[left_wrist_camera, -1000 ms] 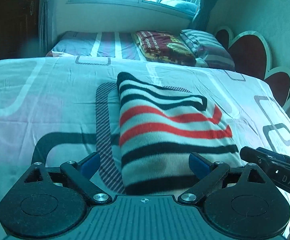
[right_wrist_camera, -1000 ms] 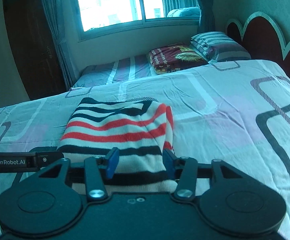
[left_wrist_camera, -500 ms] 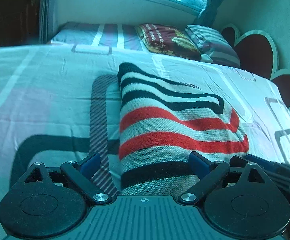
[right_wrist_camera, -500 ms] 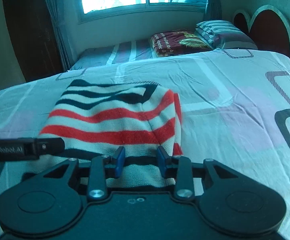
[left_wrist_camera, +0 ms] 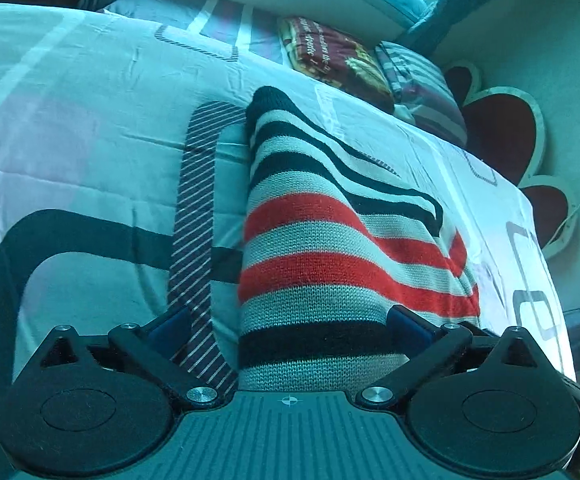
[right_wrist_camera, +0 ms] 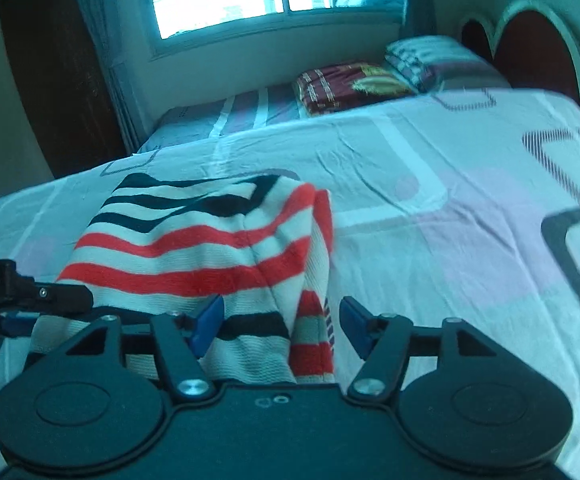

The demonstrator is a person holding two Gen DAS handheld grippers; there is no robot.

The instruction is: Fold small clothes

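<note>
- Two grippers straddle the near edge of the striped knit sweater (left_wrist_camera: pixel 342 248), folded on the bedspread (left_wrist_camera: pixel 90 128).
- Left gripper (left_wrist_camera: pixel 288 326) gapes wide, unclenched.
- Right gripper (right_wrist_camera: pixel 282 322), jaws just opening, grips nothing.
- Sweater looks soft, light and floppy; near corners suit pinching.

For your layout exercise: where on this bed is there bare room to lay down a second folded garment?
Free: the bedspread right of the striped sweater, up to the headboard; also the stretch left of it in the left view. Crowded: the near edge, where the left tool and right tool straddle the sweater.
</note>
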